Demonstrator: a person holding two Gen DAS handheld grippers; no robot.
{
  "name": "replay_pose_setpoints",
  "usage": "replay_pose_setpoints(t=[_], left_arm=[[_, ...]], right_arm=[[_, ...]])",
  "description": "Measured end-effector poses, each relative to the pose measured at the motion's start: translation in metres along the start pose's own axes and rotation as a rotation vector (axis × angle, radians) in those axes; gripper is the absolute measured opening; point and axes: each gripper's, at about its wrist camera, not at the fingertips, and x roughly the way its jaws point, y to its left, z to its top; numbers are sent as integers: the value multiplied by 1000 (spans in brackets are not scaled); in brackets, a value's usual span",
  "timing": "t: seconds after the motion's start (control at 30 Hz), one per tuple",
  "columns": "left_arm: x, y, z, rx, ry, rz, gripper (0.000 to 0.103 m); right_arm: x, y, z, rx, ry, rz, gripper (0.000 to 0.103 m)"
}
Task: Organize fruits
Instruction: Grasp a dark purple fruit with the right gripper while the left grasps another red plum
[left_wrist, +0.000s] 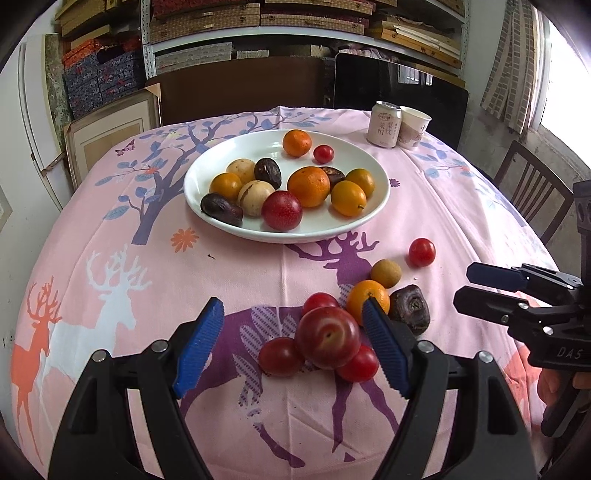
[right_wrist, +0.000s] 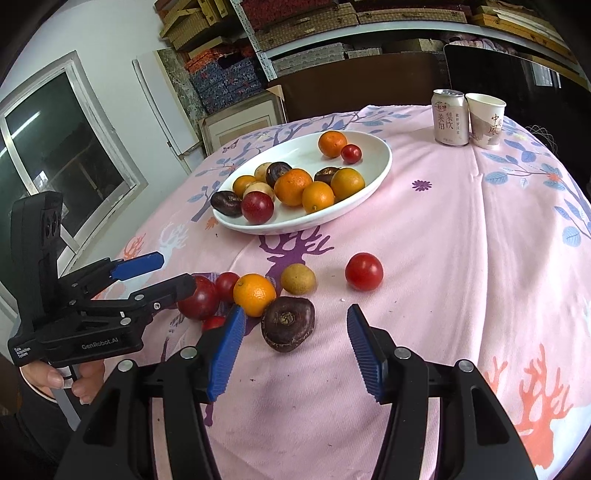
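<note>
A white plate (left_wrist: 207, 206) (right_wrist: 373, 192) holds several fruits. Loose fruits lie on the cloth near me: a red plum (left_wrist: 327, 338) (right_wrist: 199, 299), an orange (left_wrist: 364, 295) (right_wrist: 254, 294), a dark passion fruit (left_wrist: 412, 306) (right_wrist: 288, 323), a longan (left_wrist: 386, 273) (right_wrist: 298, 278) and cherry tomatoes (left_wrist: 422, 252) (right_wrist: 364, 271). My left gripper (left_wrist: 291, 323) (right_wrist: 162, 271) is open, the plum between its fingers. My right gripper (right_wrist: 293, 339) (left_wrist: 469, 284) is open just before the passion fruit.
A drink can (left_wrist: 384, 123) (right_wrist: 448, 116) and a paper cup (left_wrist: 413, 127) (right_wrist: 484, 120) stand at the table's far right. Dark chairs (left_wrist: 535, 192) stand behind and right of the table, with stacked shelves (left_wrist: 295, 22) beyond.
</note>
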Motion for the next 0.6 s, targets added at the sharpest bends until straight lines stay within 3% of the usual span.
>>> replay_pose_setpoints(t=[0.17, 0.5, 0.53, 0.6], left_arm=[[3, -5, -7, 17, 6, 5, 75], [9, -9, -12, 26, 23, -6, 75], [10, -11, -13, 34, 19, -6, 73], [13, -15, -14, 55, 29, -22, 50]], right_arm=[[2, 0, -7, 4, 0, -9, 66], [3, -6, -13, 27, 4, -1, 66], [3, -7, -13, 28, 4, -1, 66], [3, -7, -14, 27, 5, 0, 66]])
